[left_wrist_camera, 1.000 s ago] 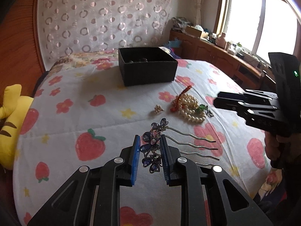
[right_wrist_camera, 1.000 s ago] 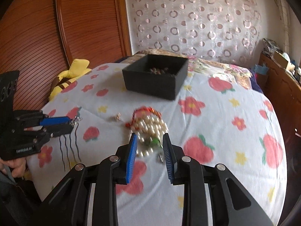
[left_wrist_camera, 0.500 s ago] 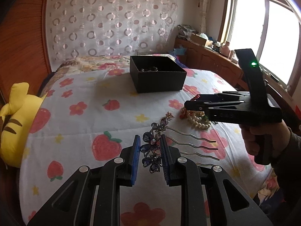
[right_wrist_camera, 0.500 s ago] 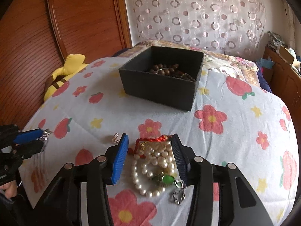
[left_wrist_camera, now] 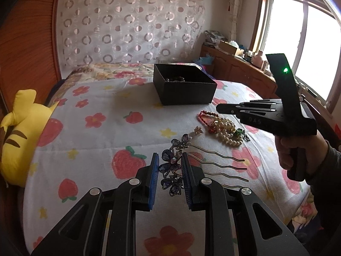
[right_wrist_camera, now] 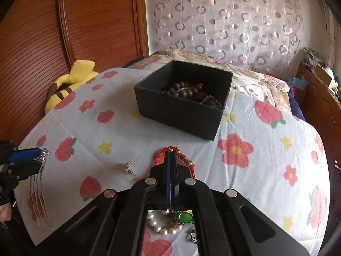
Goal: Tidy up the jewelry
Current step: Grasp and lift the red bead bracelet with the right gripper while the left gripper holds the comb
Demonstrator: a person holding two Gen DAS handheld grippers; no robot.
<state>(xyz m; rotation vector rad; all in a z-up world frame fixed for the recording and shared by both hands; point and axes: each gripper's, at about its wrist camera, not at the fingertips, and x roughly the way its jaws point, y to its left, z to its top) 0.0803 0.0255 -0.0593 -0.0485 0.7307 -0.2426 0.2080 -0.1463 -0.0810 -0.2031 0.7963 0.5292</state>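
The black box (right_wrist_camera: 183,104) sits open on the bed (left_wrist_camera: 106,128), on a sheet printed with strawberries and flowers, and serves as the landmark here. Inside it lie dark brown wooden beads (right_wrist_camera: 187,93).

On the near side of the box, the left claw (left_wrist_camera: 170,170) holds a hair comb (left_wrist_camera: 173,166) by its purple jewelled flower head, the blue pads pressing on both sides; the comb's wavy metal prongs (left_wrist_camera: 223,166) stick out to the right, above the sheet.

Between that comb and the box lies the rest of the jewelry: a red braided cord bracelet (right_wrist_camera: 185,160), a pearl strand (left_wrist_camera: 228,132) with a green stone (right_wrist_camera: 185,217) on it, and a small gold earring (right_wrist_camera: 128,168) just left of the pile. All are loose on the sheet, in front of the box and apart from it.

The right claw (right_wrist_camera: 170,164) is over this pile with its jaws fully together, pad against pad, with its tips at the red cord; I cannot tell whether anything is pinched between them. A person's hand (left_wrist_camera: 287,155) grips its handle, where a green light glows.

Left of the box, at the bed's edge by the wooden headboard, lies a yellow plush toy (left_wrist_camera: 19,136) with brown stripes
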